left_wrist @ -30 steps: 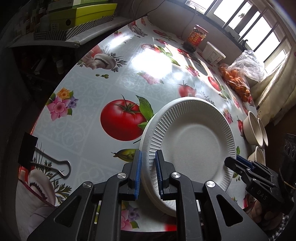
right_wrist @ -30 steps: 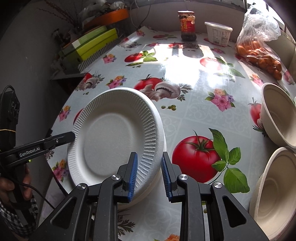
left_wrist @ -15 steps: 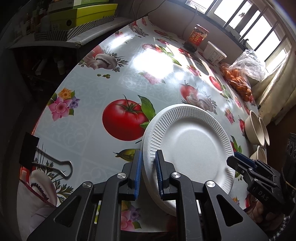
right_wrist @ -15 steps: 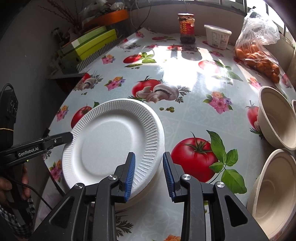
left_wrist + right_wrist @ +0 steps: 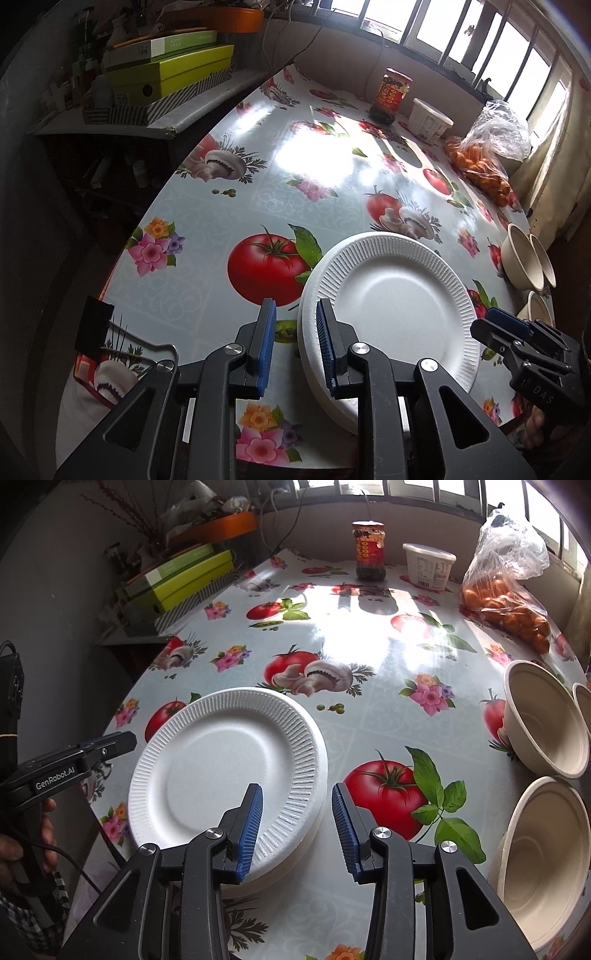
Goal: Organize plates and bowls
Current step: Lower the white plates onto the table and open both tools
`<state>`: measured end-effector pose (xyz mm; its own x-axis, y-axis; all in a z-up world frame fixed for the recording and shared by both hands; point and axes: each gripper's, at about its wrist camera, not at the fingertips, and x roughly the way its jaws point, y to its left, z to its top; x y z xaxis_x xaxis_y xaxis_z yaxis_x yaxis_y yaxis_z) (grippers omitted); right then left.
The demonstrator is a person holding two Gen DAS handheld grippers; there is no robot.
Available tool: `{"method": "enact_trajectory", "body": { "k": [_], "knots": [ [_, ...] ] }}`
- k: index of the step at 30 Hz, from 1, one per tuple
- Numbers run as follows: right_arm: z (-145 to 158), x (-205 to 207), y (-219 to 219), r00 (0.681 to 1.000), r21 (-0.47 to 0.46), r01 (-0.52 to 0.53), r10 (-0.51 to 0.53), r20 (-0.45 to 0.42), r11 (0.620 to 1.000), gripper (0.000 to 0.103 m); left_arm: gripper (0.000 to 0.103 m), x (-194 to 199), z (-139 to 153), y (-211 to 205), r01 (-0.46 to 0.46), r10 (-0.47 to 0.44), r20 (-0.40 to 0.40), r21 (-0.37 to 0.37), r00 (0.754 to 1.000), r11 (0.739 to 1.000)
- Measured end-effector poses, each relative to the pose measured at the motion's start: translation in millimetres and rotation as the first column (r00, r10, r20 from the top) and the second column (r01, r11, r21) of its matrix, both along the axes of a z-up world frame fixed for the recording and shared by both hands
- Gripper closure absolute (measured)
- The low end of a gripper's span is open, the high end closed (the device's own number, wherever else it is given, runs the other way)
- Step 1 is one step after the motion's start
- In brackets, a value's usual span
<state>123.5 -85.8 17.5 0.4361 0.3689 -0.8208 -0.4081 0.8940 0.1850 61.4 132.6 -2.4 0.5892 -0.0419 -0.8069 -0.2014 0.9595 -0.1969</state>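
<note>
A stack of white ribbed foam plates (image 5: 391, 302) lies on the patterned table near its front edge; it also shows in the right wrist view (image 5: 229, 775). My left gripper (image 5: 295, 347) is open, its jaws astride the stack's left rim, not pinching it. My right gripper (image 5: 297, 829) is open, its jaws astride the stack's right rim. Several beige paper bowls (image 5: 546, 720) stand at the table's right side; they also show in the left wrist view (image 5: 524, 258).
A sauce jar (image 5: 369, 550), a white tub (image 5: 428, 566) and a bag of orange fruit (image 5: 506, 594) stand at the far edge. Green boxes (image 5: 166, 79) sit on a shelf left of the table. A binder clip (image 5: 96, 328) lies at the front left.
Both grippers have opened and let go of the top plate, which has come down flat on the stack. Both have drawn back a little.
</note>
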Motion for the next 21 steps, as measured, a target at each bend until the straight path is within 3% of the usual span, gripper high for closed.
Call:
{"method": "enact_trajectory", "body": {
  "k": [21],
  "knots": [
    [26, -5, -33, 0.989, 0.034, 0.102, -0.105, 0.101, 0.994, 0.062, 0.079, 20, 30, -58, 0.120, -0.128, 0.084, 0.096, 0.988, 0.988]
  ]
}}
